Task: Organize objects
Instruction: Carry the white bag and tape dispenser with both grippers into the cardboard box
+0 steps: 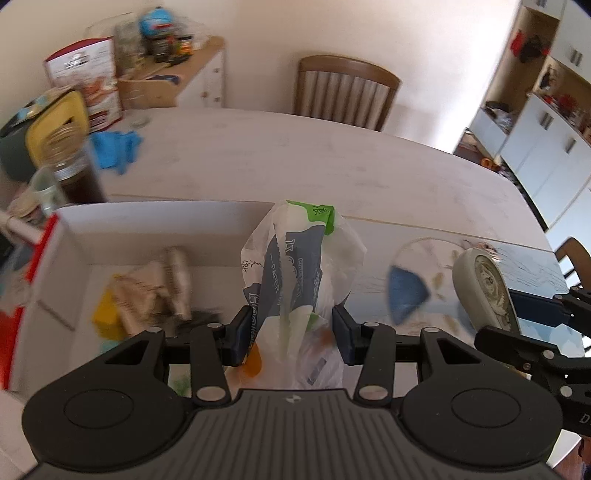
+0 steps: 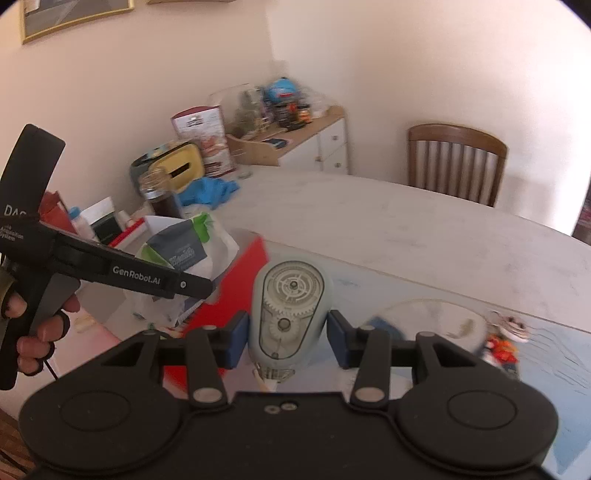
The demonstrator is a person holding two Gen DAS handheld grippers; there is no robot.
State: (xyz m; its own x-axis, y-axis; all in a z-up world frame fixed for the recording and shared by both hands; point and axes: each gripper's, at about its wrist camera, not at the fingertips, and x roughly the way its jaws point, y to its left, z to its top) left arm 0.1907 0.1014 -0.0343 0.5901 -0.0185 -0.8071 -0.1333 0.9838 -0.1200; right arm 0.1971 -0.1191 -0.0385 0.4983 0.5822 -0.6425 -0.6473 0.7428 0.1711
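Over table (image 1: 332, 158): bag (image 1: 299, 266) between left gripper (image 1: 291, 332) pads.

We're in a home dining room here: a long pale table (image 1: 332, 162) with a slat-backed wooden chair (image 1: 347, 92) against a plain wall, a small sideboard (image 2: 295, 144) crowded with jars and tins, white cupboards (image 1: 535, 155) with open shelves, and a framed picture (image 2: 74, 14) up high.

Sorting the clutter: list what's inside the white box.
In the white box: something yellow and crumpled brownish packaging, blurred. The plastic bag in the left tongs covers its right part.
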